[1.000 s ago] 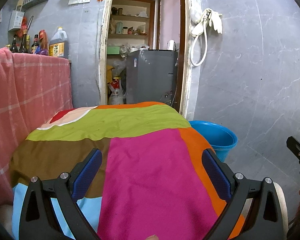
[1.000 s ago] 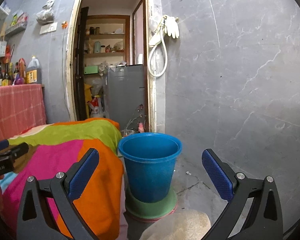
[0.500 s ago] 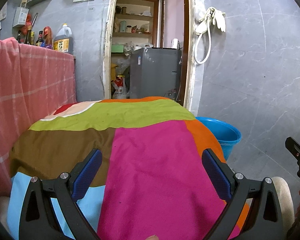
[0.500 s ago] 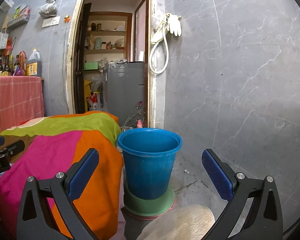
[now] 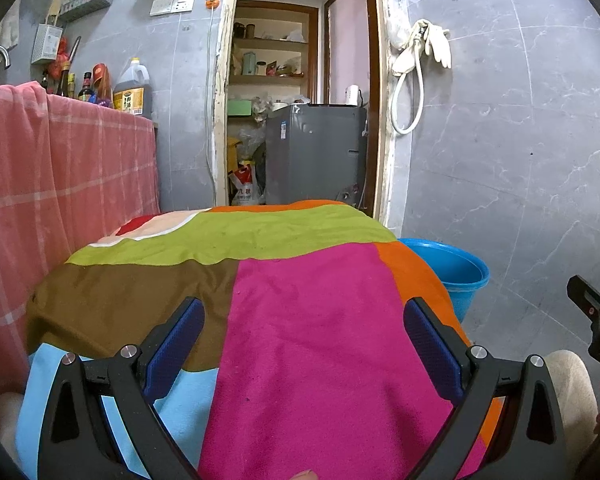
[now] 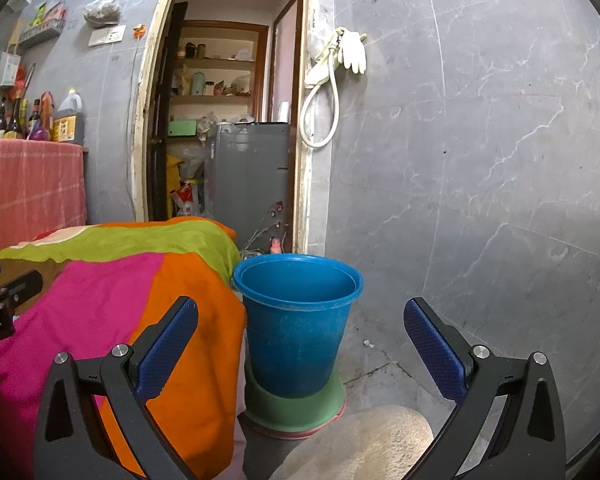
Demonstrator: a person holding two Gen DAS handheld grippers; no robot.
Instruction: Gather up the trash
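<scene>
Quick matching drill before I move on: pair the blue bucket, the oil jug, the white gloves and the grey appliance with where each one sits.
Things:
1. blue bucket
2. oil jug
3. white gloves
4. grey appliance

Places:
A. hanging on the wall by the door frame
B. inside the doorway
C. on the floor beside the patchwork cloth
D. on the counter above the pink checked cloth

Pairs: 1-C, 2-D, 3-A, 4-B

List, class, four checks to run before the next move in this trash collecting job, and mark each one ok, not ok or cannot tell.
1. Left tongs open and empty: ok.
2. Right tongs open and empty: ok.
3. Blue bucket upright, mouth open, beside the patchwork cloth: ok.
4. Trash to pick located: not ok; only a small white scrap shows on the floor.
5. Bucket contents: cannot tell.
</scene>
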